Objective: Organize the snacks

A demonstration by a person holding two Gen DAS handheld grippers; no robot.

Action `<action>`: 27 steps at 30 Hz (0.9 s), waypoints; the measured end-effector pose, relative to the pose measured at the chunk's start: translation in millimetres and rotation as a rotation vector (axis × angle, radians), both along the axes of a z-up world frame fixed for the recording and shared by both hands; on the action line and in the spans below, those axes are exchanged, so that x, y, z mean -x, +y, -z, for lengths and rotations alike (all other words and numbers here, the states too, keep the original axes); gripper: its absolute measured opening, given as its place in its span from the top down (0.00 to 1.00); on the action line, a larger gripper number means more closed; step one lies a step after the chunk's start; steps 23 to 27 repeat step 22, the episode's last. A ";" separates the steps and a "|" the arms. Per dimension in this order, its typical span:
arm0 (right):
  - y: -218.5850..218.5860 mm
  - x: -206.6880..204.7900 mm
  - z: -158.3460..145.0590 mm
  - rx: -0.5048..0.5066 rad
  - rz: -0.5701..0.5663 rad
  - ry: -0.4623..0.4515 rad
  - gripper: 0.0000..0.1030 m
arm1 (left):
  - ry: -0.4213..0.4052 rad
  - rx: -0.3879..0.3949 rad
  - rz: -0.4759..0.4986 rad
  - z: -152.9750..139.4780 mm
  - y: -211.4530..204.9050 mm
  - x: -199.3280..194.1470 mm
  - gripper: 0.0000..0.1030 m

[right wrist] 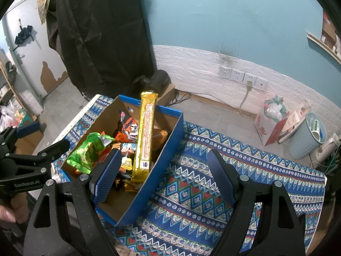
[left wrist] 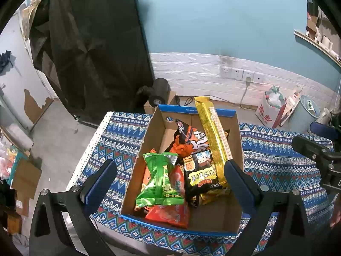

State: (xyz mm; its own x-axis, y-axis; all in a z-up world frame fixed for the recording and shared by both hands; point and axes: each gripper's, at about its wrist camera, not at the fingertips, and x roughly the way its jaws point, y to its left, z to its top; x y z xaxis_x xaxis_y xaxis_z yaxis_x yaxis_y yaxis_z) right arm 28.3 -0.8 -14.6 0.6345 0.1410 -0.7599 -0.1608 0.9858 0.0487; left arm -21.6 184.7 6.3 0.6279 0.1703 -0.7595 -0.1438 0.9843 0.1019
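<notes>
A blue-edged cardboard box (left wrist: 237,140) (right wrist: 168,140) stands on the patterned tablecloth. It holds a green bag (left wrist: 161,181) (right wrist: 87,151), a red bag (left wrist: 170,213), an orange-black bag (left wrist: 189,140) (right wrist: 127,130), a black-yellow bag (left wrist: 200,172) and a long gold pack (left wrist: 213,136) (right wrist: 146,134) leaning on the far wall. My left gripper (left wrist: 170,179) is open and empty above the box's near end. My right gripper (right wrist: 163,177) is open and empty over the box's right wall. The left gripper also shows in the right wrist view (right wrist: 42,149).
The tablecloth (left wrist: 277,155) (right wrist: 202,192) covers the table right of the box. Behind the table are a black cylinder on a carton (left wrist: 159,93), wall sockets (left wrist: 240,73), a white paper bag (right wrist: 270,125) and a pale blue bin (right wrist: 307,136). The right gripper shows at the right edge of the left wrist view (left wrist: 317,149).
</notes>
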 end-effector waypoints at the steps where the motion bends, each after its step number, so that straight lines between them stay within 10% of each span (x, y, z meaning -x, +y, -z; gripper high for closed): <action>1: -0.3 0.5 -0.1 0.000 0.000 -0.001 0.21 | 0.002 0.000 -0.001 0.3 -0.3 0.1 0.02; 27: -0.4 1.9 -0.3 0.003 0.000 0.001 0.21 | 0.011 0.019 0.014 0.1 -3.2 1.8 0.02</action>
